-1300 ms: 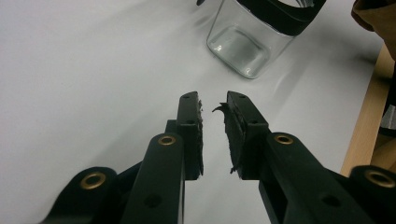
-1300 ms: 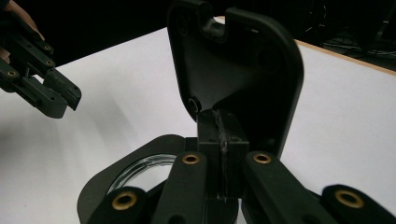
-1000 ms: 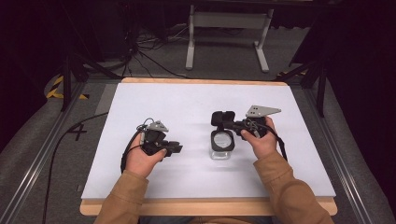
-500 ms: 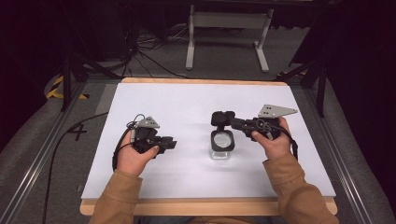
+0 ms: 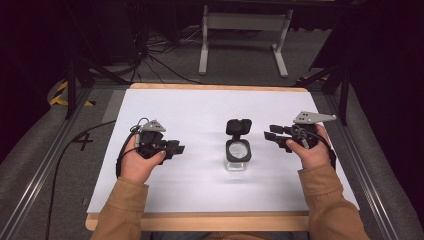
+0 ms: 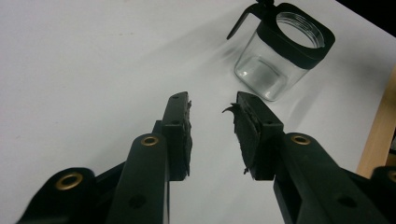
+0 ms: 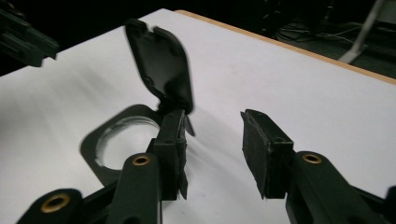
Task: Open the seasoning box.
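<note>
A small square glass jar (image 5: 238,156) stands upright on the white table, between the two hands. It's clear and looks empty. A black collar rings its mouth, and the hinged black lid (image 5: 238,126) is flipped open, standing up at the far side.

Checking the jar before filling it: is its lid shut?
No, the jar stands with its hinged lid flipped up and its mouth open.
</note>
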The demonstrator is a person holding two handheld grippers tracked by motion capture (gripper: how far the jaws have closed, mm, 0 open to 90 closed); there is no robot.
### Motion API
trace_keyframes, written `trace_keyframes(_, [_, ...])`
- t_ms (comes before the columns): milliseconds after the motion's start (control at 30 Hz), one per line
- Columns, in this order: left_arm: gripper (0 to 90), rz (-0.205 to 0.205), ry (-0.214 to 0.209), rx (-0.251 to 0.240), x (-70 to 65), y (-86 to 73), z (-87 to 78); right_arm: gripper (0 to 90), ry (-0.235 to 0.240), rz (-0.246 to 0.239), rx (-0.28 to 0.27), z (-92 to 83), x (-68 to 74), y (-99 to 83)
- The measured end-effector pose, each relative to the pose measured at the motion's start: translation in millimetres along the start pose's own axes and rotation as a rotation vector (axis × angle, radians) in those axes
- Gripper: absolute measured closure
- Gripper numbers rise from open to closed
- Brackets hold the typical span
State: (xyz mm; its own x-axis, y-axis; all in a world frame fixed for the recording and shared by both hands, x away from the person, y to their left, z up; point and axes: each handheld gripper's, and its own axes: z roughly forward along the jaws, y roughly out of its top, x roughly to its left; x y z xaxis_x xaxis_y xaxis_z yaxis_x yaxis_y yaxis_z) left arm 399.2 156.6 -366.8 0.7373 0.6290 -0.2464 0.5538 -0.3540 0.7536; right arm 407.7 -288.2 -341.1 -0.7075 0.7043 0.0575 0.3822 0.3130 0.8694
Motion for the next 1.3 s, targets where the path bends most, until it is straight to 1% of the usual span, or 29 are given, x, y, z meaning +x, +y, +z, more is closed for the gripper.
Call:
trace_keyframes(33, [65.1, -0.01, 0.002, -0.009, 1.1, 0.0, 0.3, 57.6, -0.012, 0.008, 0.002, -2.5, -2.8, -1.5])
trace_keyframes(67, [64.6, 0.0, 0.01, -0.007, 4.2, 0.6, 0.1, 56.5, -0.024, 0.017, 0.009, -4.9, -5.9, -3.1])
trace_keyframes(100, [63.9, -0.014, 0.012, -0.008, 4.8, 0.5, 0.2, 55.9, -0.038, 0.026, 0.016, -7.9, -9.9, -5.3])
trace_keyframes(133, [63.3, -0.012, 0.014, -0.006, 7.7, 0.6, 0.4, 54.9, -0.047, 0.037, 0.021, -9.8, -12.1, -6.8])
trace_keyframes(167, [62.5, -0.012, 0.014, -0.006, 7.7, 0.6, 0.4, 54.9, -0.047, 0.037, 0.021, -9.8, -12.1, -6.8])
trace_keyframes(200, [62.5, -0.022, 0.018, -0.005, 9.4, 0.6, 0.6, 54.0, -0.062, 0.052, 0.033, -12.6, -16.3, -9.5])
trace_keyframes(233, [59.3, -0.017, 0.024, -0.013, 11.3, 0.9, 1.1, 53.4, -0.088, 0.073, 0.052, -17.3, -23.7, -14.8])
trace_keyframes(267, [58.2, -0.014, 0.032, -0.015, 13.3, 1.1, 1.5, 52.4, -0.103, 0.08, 0.061, -19.4, -27.1, -17.1])
trace_keyframes(367, [56.3, -0.022, 0.032, -0.023, 16.7, 1.1, 2.9, 50.9, -0.139, 0.101, 0.081, -23.5, -36.3, -23.7])
trace_keyframes(400, [55.9, -0.022, 0.032, -0.023, 16.7, 1.1, 2.9, 50.9, -0.139, 0.101, 0.081, -23.5, -36.3, -23.7])
trace_keyframes(433, [55.9, -0.023, 0.034, -0.017, 17.9, 0.9, 3.0, 49.9, -0.147, 0.111, 0.089, -24.4, -39.3, -26.0])
trace_keyframes(467, [54.6, -0.026, 0.045, -0.014, 21.1, -0.2, 4.0, 47.9, -0.16, 0.127, 0.106, -24.6, -46.0, -31.6])
trace_keyframes(500, [53.9, -0.026, 0.045, -0.014, 21.1, -0.2, 4.0, 47.9, -0.16, 0.127, 0.106, -24.6, -46.0, -31.6])
trace_keyframes(567, [53.2, -0.035, 0.055, -0.008, 25.1, -2.4, 5.1, 46.9, -0.166, 0.136, 0.12, -23.7, -51.6, -36.1])
trace_keyframes(633, [51.0, -0.03, 0.074, -0.003, 29.1, -4.4, 5.5, 45.2, -0.178, 0.141, 0.132, -22.1, -57.9, -41.3])
trace_keyframes(767, [48.8, -0.06, 0.082, -0.001, 35.9, -8.9, 7.5, 43.8, -0.182, 0.151, 0.151, -18.4, -66.0, -48.8])
trace_keyframes(800, [48.4, -0.061, 0.088, 0.007, 37.7, -9.9, 8.1, 43.8, -0.186, 0.149, 0.159, -17.1, -68.5, -51.3])
trace_keyframes(867, [47.7, -0.059, 0.086, 0.023, 41.4, -12.1, 9.9, 43.3, -0.19, 0.163, 0.173, -13.3, -72.9, -57.3])
trace_keyframes(900, [47.6, -0.073, 0.088, 0.028, 42.9, -13.9, 11.3, 43.2, -0.195, 0.168, 0.183, -12.0, -74.5, -59.6])
trace_keyframes(1000, [47.4, -0.081, 0.093, 0.029, 46.0, -16.1, 13.1, 42.9, -0.204, 0.179, 0.207, -8.1, -79.3, -66.0])
trace_keyframes(1100, [47.4, -0.083, 0.09, 0.037, 48.5, -17.7, 14.6, 42.9, -0.204, 0.189, 0.219, -5.8, -82.7, -70.4])
trace_keyframes(1133, [47.2, -0.094, 0.091, 0.039, 48.7, -18.5, 15.6, 42.9, -0.205, 0.2, 0.229, -4.8, -84.4, -72.9])
trace_keyframes(1167, [47.0, -0.09, 0.096, 0.05, 50.7, -19.8, 17.5, 42.9, -0.211, 0.204, 0.242, -3.1, -87.2, -76.9])
trace_keyframes(1200, [47.0, -0.09, 0.096, 0.05, 50.7, -19.8, 17.5, 42.9, -0.211, 0.204, 0.242, -3.1, -87.2, -76.9])
trace_keyframes(1267, [47.0, -0.095, 0.095, 0.065, 52.1, -21.5, 19.4, 42.9, -0.218, 0.213, 0.26, 0.0, -89.9, -81.7])
trace_keyframes(1300, [46.9, -0.097, 0.099, 0.065, 52.6, -22.1, 20.2, 42.9, -0.222, 0.21, 0.271, 1.1, -90.7, -83.3])
